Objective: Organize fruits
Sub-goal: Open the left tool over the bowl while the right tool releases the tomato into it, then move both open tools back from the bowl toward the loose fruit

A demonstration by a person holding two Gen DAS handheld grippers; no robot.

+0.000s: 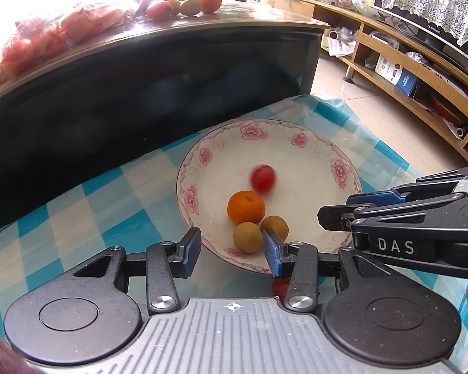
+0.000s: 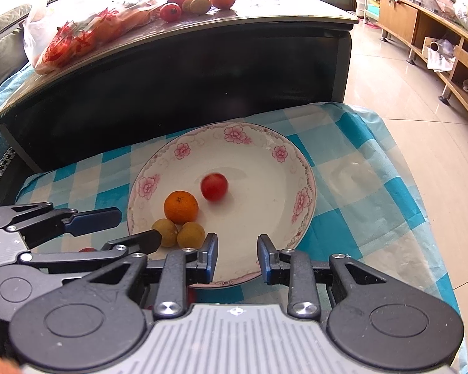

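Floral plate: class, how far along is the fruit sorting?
Done: the floral plate holds an orange, two longans and a blurred cherry tomato. In hand: nothing; left gripper and right gripper are open. Left: another tomato beside the plate.

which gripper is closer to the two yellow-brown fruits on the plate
Left. The left gripper sits open right at the two yellow-brown fruits, one finger overlapping them. The right gripper is open over the plate's near rim, beside them.

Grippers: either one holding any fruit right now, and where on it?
Nothing is held. The left gripper and right gripper are both open and empty over the near rim of the plate; the red fruit sits loose on it, blurred.
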